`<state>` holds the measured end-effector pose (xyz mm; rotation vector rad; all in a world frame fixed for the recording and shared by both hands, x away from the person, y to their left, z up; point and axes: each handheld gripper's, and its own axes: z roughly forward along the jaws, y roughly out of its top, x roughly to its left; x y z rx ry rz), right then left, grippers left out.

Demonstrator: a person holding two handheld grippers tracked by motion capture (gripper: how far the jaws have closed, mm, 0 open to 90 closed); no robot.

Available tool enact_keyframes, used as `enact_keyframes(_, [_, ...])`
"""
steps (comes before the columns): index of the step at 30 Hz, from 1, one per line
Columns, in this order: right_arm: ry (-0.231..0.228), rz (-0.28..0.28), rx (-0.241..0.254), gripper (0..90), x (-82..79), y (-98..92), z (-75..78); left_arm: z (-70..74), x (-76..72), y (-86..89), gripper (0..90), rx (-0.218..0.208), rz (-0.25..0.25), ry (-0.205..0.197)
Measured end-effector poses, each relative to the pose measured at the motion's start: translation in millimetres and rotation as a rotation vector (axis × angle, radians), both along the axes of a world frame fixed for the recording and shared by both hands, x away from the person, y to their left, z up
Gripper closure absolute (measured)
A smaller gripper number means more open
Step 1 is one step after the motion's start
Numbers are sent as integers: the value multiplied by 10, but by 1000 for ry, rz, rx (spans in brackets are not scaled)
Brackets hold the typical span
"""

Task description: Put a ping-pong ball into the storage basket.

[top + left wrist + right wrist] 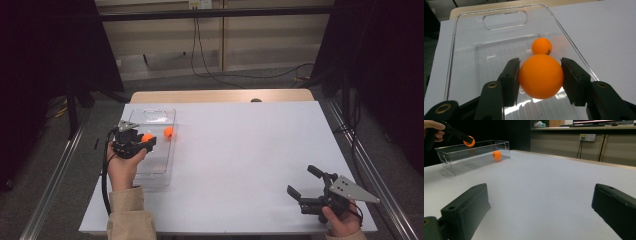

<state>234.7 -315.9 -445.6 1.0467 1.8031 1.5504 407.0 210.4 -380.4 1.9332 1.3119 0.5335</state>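
Note:
My left gripper is shut on an orange ball, which it holds over a clear plastic bin at the table's left side. In the left gripper view the held ball sits squeezed between both black jaws above the bin's floor. A second orange ball lies inside the bin by its right wall. My right gripper rests near the table's front right corner, open, with nothing between its jaws. The right gripper view looks across the table at the bin and both balls.
The white tabletop spreads between the two grippers. Black cables hang by the back wall, and metal rails run along both sides of the table.

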Motion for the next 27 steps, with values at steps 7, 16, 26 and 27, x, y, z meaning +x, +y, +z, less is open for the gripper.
enact_keyframes(7, [0,0,-1,7,0,3,0,-27,4,-5,510,13,2,0])
enact_keyframes(16, [1,-2,4,7,0,8,1,-88,14,5,509,1,11,14])
enact_keyframes(26, [1,-3,4,7,3,9,1,-115,26,1,509,14,12,18])
enact_keyframes(27, [2,-3,4,7,3,9,0,-116,27,1,509,15,13,18])
